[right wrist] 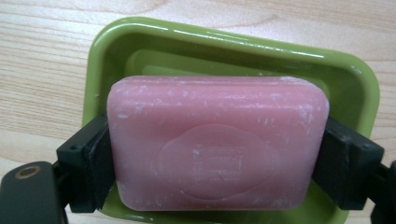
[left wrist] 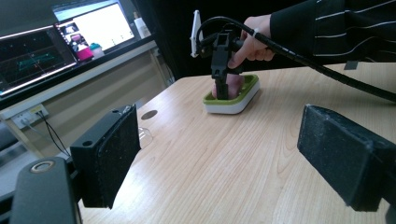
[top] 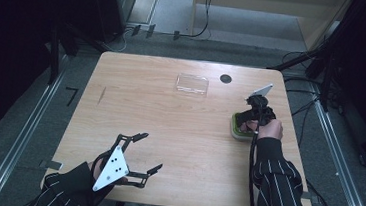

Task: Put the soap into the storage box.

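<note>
A pink bar of soap sits in a green soap dish with a white base, at the table's right side. My right gripper points straight down into the dish, its pads pressed on both ends of the bar. In the left gripper view that gripper stands upright in the dish, and pink soap shows behind its jaws. My left gripper hovers near the table's front left, its jaws wide open with nothing between the pads.
A clear plastic lid lies at the back middle of the wooden table, next to a dark round hole. Monitors stand beyond the table's far side in the left gripper view. Cables run over the floor.
</note>
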